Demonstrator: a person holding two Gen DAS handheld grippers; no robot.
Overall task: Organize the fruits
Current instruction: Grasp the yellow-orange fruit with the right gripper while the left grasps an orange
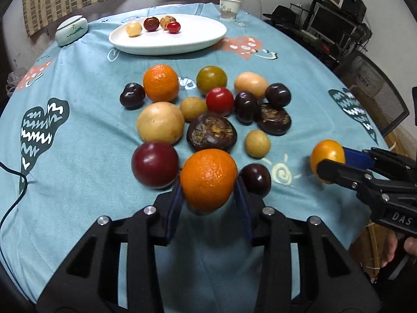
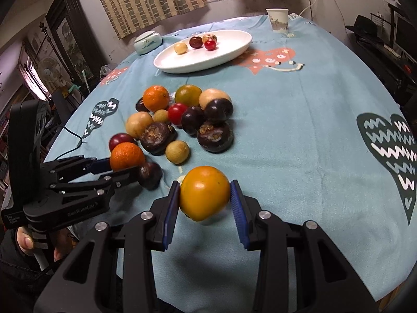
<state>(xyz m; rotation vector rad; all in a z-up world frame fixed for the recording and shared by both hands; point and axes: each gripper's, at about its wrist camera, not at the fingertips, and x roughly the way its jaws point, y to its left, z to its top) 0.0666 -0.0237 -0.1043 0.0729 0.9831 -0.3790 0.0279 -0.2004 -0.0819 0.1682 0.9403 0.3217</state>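
1. The left gripper (image 1: 208, 195) is clamped on an orange (image 1: 208, 180), its blue pads pressing the fruit's two sides; the orange sits at the near end of the fruit pile.
2. The right gripper (image 2: 205, 203) holds a yellow-orange tomato (image 2: 204, 193) between its pads, apart from the pile, toward the table's near edge and to the pile's right (as seen in the left wrist view).
3. Just beside the held orange lie a dark red plum (image 1: 155, 164) on its left and a small dark fruit (image 1: 255, 177) on its right, both resting on the blue tablecloth (image 1: 78, 182).
4. The rest of the pile lies in the middle of the table: a second orange (image 1: 161, 83), a green-yellow tomato (image 1: 211, 79), a red cherry tomato (image 1: 219, 101), a large pale round fruit (image 1: 160, 122), two small tan ones, several dark fruits and two dark brown, rough-topped ones.
5. Toward the far edge stands a white oval plate (image 1: 182, 41) carrying four small fruits.
6. A paper cup (image 1: 229, 7) stands by the far edge to the plate's right, and a lidded ceramic dish (image 1: 71, 30) to its left.
7. A person's hand (image 2: 26, 240) grips the left gripper's handle.
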